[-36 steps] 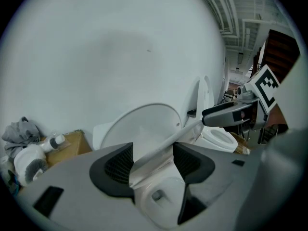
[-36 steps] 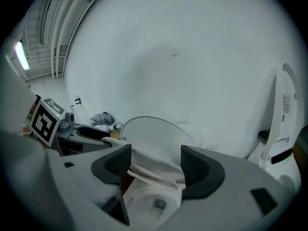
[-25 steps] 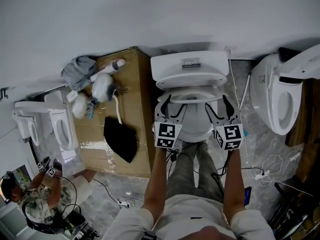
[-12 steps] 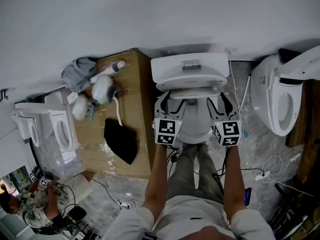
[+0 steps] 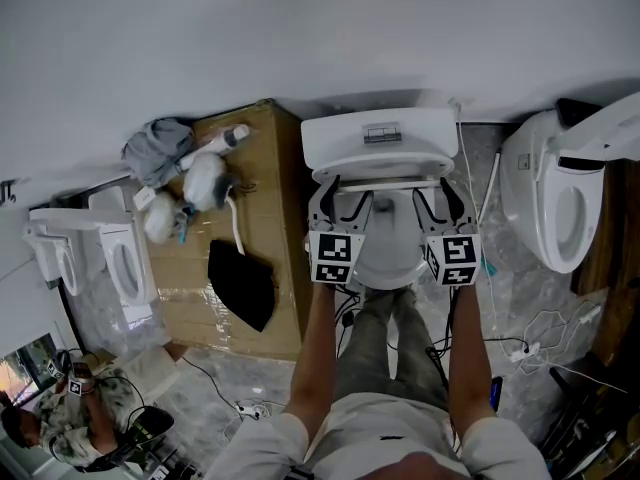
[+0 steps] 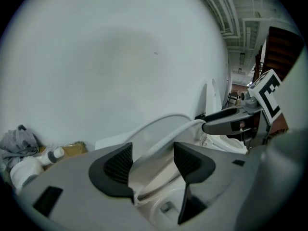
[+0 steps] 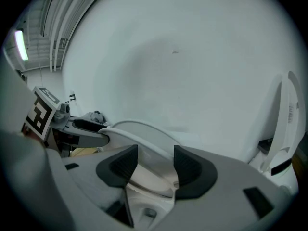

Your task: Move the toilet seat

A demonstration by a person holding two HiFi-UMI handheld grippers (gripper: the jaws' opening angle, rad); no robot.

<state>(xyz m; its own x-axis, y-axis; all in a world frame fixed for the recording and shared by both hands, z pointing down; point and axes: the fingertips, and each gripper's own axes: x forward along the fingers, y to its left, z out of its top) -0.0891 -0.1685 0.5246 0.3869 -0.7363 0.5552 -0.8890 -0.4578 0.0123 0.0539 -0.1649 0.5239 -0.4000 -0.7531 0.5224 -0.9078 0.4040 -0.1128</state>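
A white toilet (image 5: pixel 385 253) stands against the wall, its tank (image 5: pixel 380 133) at the back. The toilet seat (image 5: pixel 380 181) is tipped up steeply toward the tank. My left gripper (image 5: pixel 336 194) is shut on the seat's left side, and the seat rim (image 6: pixel 163 138) runs between its pads. My right gripper (image 5: pixel 444 194) has just been closing, with the seat rim (image 7: pixel 144 131) between its jaws; it is now shut on the seat's right side. Each gripper shows in the other's view: the right gripper (image 6: pixel 226 121) and the left gripper (image 7: pixel 82 126). Below the seat the bowl lies open.
A cardboard box (image 5: pixel 262 168) left of the toilet carries a grey cloth, white bundles and a black cloth (image 5: pixel 240 280). A second toilet (image 5: pixel 560 198) stands at the right, a small one (image 5: pixel 110 258) at the left. Cables (image 5: pixel 540 340) lie on the floor. A person (image 5: pixel 60 418) crouches at bottom left.
Both grippers have moved toward the tank and the seat has swung up steeper. The right jaws have narrowed onto the rim. The person at bottom left has shifted.
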